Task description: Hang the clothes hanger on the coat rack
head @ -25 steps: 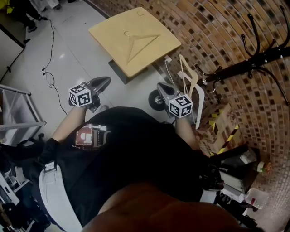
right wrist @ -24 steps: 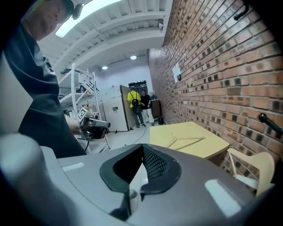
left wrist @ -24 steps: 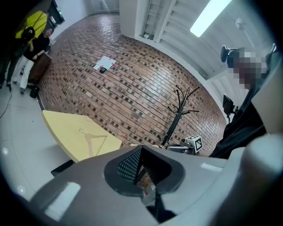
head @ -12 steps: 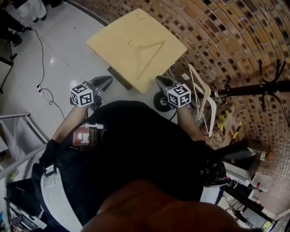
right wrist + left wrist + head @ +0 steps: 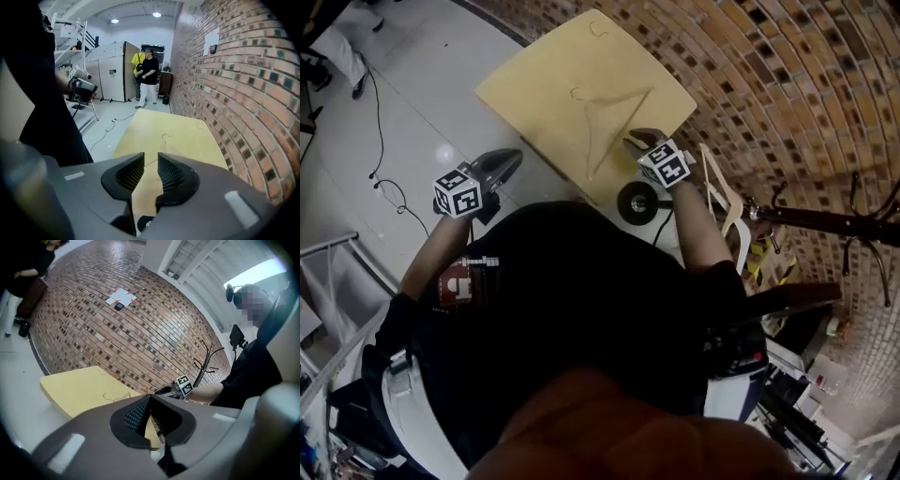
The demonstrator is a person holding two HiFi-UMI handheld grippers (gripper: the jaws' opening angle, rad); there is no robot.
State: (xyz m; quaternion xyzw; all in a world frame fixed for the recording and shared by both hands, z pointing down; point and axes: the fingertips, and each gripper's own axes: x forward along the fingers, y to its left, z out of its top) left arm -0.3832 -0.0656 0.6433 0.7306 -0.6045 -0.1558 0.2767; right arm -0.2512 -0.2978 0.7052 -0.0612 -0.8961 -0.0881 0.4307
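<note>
A pale wooden hanger (image 5: 614,117) lies flat on the yellow table (image 5: 544,75), its hook (image 5: 164,137) pointing away from me. My right gripper (image 5: 636,139) hovers over the table's near edge, just short of the hanger's wide end. Its jaws are opening, and nothing is between the pads (image 5: 171,171). My left gripper (image 5: 511,157) stays off the table's left corner, shut and empty. The black coat rack (image 5: 825,220) stands to the right by the brick wall, with two light hangers (image 5: 727,202) on it. From the left gripper view I see the hanger (image 5: 117,396) and the rack (image 5: 205,364).
A second small hook (image 5: 598,28) lies at the table's far edge. A black wheel (image 5: 637,202) sits under the table. Cables (image 5: 384,183) trail over the white floor at left, near a metal frame (image 5: 328,253). Two people (image 5: 149,75) stand far down the room.
My right gripper has swung left, away from the hangers on the rack to the table's near edge, and its jaws have parted. The left gripper has shifted a little along with me.
</note>
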